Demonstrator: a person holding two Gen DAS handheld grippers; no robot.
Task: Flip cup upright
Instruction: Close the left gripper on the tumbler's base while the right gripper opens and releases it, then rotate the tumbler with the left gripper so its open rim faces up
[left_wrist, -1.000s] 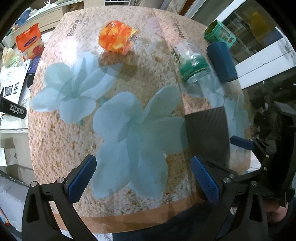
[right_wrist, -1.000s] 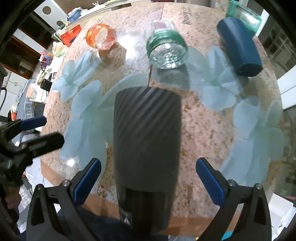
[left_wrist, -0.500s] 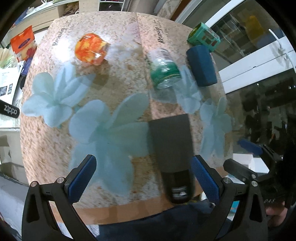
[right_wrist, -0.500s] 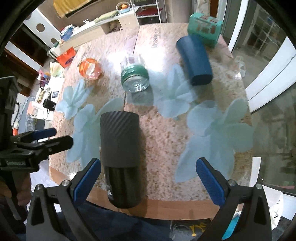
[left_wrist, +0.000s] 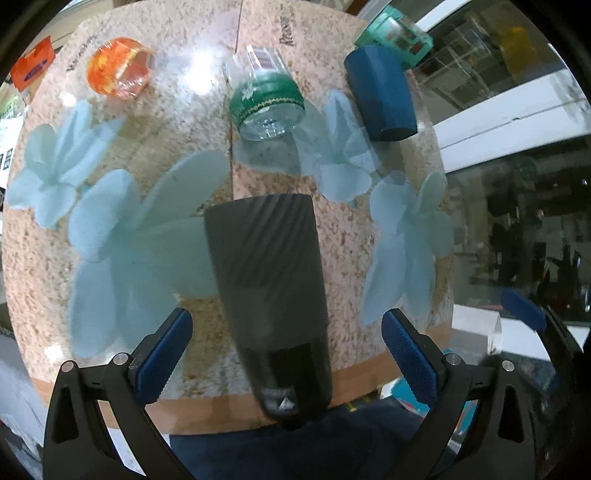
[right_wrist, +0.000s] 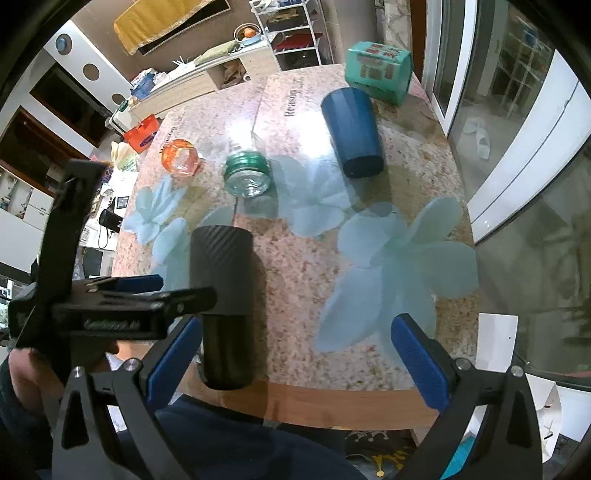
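Observation:
A tall black ribbed cup (left_wrist: 269, 284) lies on its side near the table's front edge, one end toward me; it also shows in the right wrist view (right_wrist: 223, 299). My left gripper (left_wrist: 286, 349) is open and its blue pads straddle the near part of the cup without touching it. In the right wrist view the left gripper (right_wrist: 144, 290) sits beside the cup's left side. My right gripper (right_wrist: 295, 360) is open and empty, off to the right of the cup above the front edge.
On the flower-print table (left_wrist: 122, 147) lie a blue cup (left_wrist: 380, 92) on its side, a clear cup with a green band (left_wrist: 266, 103) and an orange cup (left_wrist: 118, 68). A teal box (right_wrist: 378, 70) stands at the far edge.
My left gripper has swung right and closer until the black cup lies between its fingers. My right gripper has pulled back and to the right, away from the cup.

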